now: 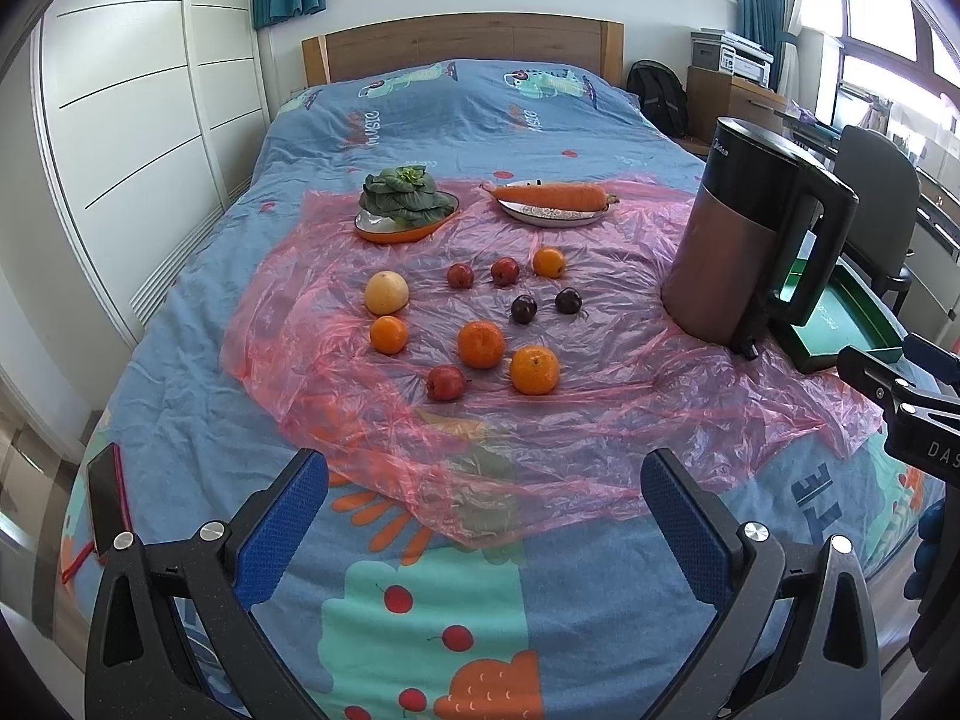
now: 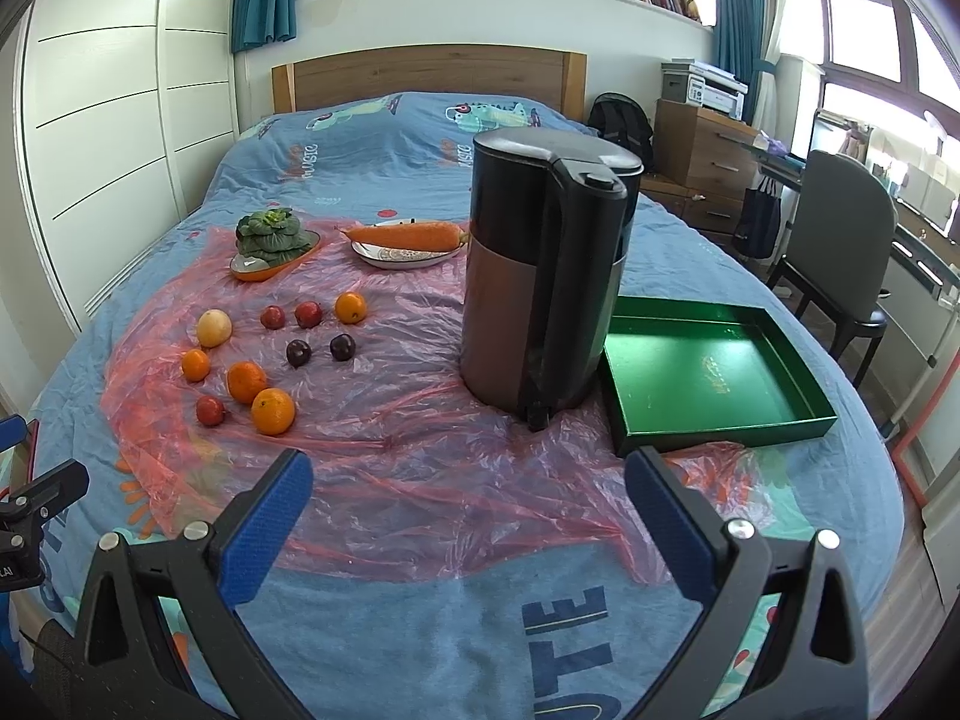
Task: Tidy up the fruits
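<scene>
Several fruits lie loose on a pink plastic sheet (image 1: pixel 540 456) spread over the bed: oranges (image 1: pixel 480 344) (image 2: pixel 273 411), small red fruits (image 1: pixel 446 383), two dark plums (image 1: pixel 524 308) (image 2: pixel 298 353) and a pale yellow fruit (image 1: pixel 387 292) (image 2: pixel 214 327). An empty green tray (image 2: pixel 714 423) sits at the right, behind a tall kettle (image 2: pixel 540 276). My left gripper (image 1: pixel 485 474) hangs open over the sheet's near edge, short of the fruits. My right gripper (image 2: pixel 469 477) is open too, in front of the kettle, holding nothing.
At the back of the sheet an orange dish holds leafy greens (image 1: pixel 405 195) and a white plate carries a carrot (image 1: pixel 549 195). A phone (image 1: pixel 108 501) lies at the bed's left edge. A chair (image 2: pixel 840 252) and desk stand right of the bed.
</scene>
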`<state>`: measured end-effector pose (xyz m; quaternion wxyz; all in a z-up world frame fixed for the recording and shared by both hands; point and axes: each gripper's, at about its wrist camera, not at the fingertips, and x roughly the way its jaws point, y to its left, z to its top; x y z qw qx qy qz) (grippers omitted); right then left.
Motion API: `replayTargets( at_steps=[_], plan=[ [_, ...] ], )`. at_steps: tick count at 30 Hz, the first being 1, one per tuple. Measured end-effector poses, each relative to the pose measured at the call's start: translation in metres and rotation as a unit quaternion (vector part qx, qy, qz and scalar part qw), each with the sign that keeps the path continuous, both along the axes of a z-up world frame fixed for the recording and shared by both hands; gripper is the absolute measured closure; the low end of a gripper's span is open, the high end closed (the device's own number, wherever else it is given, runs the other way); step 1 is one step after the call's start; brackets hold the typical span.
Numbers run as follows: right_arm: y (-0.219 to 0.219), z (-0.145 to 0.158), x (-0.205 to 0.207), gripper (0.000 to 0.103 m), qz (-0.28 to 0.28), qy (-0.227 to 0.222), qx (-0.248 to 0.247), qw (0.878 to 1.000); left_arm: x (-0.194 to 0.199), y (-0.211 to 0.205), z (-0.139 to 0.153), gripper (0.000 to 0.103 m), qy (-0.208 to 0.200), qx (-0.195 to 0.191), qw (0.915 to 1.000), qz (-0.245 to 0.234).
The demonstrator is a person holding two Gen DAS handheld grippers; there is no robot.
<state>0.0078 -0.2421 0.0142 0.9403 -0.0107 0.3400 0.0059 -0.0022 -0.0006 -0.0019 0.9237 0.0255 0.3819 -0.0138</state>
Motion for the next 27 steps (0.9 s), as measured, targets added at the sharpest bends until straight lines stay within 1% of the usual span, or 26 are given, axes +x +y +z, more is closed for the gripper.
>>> replayTargets(
  at_steps=[10,14,27],
  plan=[
    [-0.0064,-0.0035,0.0004,0.000,0.000,0.005,0.000,1.000,0.0044,-0.0015,-0.0052,0.001,0.009,0.002,1.0000,-0.002],
    [-0.0056,-0.0072,0.0013,0.000,-0.003,0.010,-0.008,1.000,0.0062,-0.0024,-0.0054,0.001,0.010,-0.001,0.9999,-0.005],
    [-0.0061,-0.0039,0.0013,0.000,-0.009,0.014,-0.014,1.000,0.0061,-0.0077,-0.0023,0.001,0.010,0.001,0.9999,-0.010]
  ],
)
